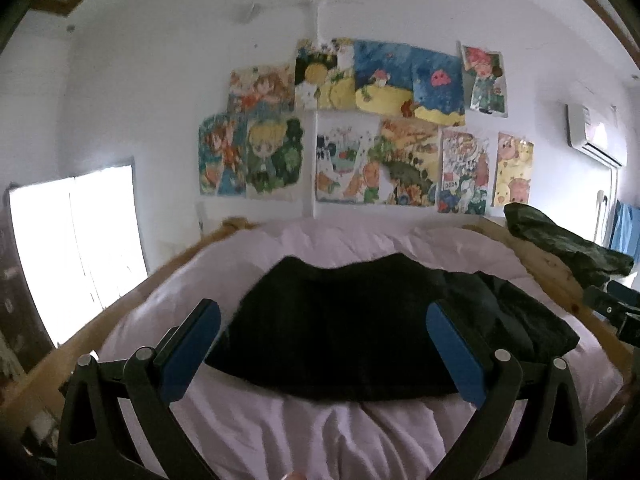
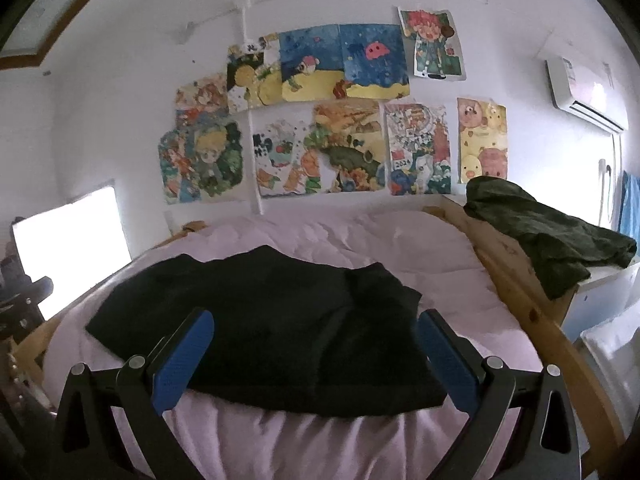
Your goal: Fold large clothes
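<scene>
The left tool (image 1: 322, 322) stands wide, its blue pads (image 1: 192, 344) well apart and holding nothing. In the left wrist view it hovers above the near edge of the black garment (image 1: 340, 328), and no contact shows.

The right tool (image 2: 316, 330) also stands wide and holds nothing. Its pads (image 2: 182, 360) frame the near edge of the same garment (image 2: 272, 320) in the right wrist view.

The garment lies spread on the bed (image 1: 320, 432), on pale lilac bedding. Its near edge runs roughly straight across. Its far edge rises to a low peak at 12 o'clock. A bunched portion of dark cloth sits at its 3 o'clock side; whether this is a folded-over sleeve cannot be told.

A wooden frame (image 2: 516, 300) borders the bed at 3 o'clock, and a matching rail shows at 9 o'clock in the left wrist view. A dark green cloth (image 2: 548, 232) lies crumpled on the frame's far right corner, well apart from the garment.

Drawings (image 1: 360, 128) cover the wall at 12 o'clock, above the bed. A bright window (image 1: 76, 240) sits at 9 o'clock. An air conditioner (image 2: 580, 92) is mounted high at 2 o'clock. A blue cloth (image 1: 626, 232) hangs at the 3 o'clock edge.
</scene>
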`<control>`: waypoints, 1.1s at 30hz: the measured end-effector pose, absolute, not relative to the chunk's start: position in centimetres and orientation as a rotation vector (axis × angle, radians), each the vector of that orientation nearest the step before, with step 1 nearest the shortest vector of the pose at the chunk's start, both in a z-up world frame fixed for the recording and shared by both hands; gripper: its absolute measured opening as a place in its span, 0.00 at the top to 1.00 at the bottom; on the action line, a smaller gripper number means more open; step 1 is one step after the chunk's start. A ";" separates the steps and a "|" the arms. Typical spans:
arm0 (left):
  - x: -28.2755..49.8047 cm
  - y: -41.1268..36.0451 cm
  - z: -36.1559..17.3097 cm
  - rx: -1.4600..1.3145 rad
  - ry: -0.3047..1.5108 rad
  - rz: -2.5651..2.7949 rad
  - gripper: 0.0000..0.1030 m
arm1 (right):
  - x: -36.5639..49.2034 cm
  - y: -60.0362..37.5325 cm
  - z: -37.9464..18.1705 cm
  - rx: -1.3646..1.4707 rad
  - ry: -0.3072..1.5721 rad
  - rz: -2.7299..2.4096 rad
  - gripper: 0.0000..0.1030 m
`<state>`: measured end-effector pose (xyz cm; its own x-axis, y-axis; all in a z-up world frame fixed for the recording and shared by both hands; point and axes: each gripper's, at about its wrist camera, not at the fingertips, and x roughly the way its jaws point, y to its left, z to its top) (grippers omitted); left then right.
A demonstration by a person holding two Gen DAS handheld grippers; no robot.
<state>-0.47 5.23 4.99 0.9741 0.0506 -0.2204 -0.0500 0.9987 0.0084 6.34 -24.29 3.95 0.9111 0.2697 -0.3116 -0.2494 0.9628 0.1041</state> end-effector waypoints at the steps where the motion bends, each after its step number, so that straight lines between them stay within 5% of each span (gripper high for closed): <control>1: -0.9 5.2 4.9 0.011 0.218 0.045 0.02 | 5.8 -24.1 4.0 0.056 0.322 0.269 0.00; 12: -4.9 3.9 3.0 0.078 0.256 0.063 0.02 | -0.7 -22.7 3.6 0.036 0.227 0.256 0.00; 33: -6.5 3.2 -0.5 0.080 0.383 0.075 0.02 | -1.9 -20.2 1.4 -0.004 0.327 0.336 0.00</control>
<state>-6.52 3.15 -0.47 0.9249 0.0885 -0.3697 -0.0583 0.9940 0.0922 -1.86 -20.17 1.36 0.8922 0.3228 -0.3159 -0.3242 0.9447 0.0497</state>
